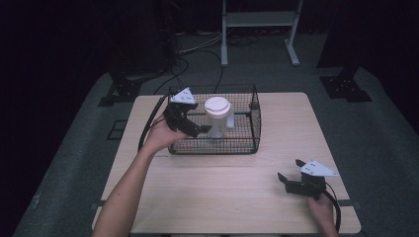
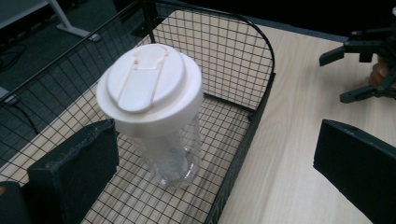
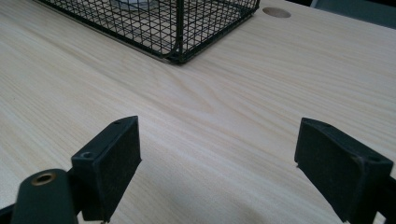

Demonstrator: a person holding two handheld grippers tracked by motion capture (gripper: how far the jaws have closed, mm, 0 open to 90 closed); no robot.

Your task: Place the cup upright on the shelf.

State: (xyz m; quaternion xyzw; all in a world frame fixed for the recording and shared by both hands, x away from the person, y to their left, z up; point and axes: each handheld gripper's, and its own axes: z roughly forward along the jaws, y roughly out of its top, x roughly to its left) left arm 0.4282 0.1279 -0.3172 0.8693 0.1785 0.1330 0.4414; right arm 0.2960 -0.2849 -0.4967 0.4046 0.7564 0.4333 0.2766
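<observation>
Clear plastic under a cream lid: one bottle (image 2: 159, 107) stands upright inside the one black wire basket (image 2: 243, 140), on its mesh floor near the middle. My left gripper (image 1: 197, 129) reaches over the basket's left wall with its jaws spread wide, one pad beside the bottle's lower body and the other out over the table (image 1: 227, 187), so nothing is gripped. I judge this as the approach step of taking the bottle. The next move calls for shifting the left gripper sideways until both pads bracket the clear body below the lid, then closing without tipping it against the wire. My right gripper (image 1: 291, 171) rests open and empty on the table, well apart from the basket. Two grippers, one bottle, one basket.
</observation>
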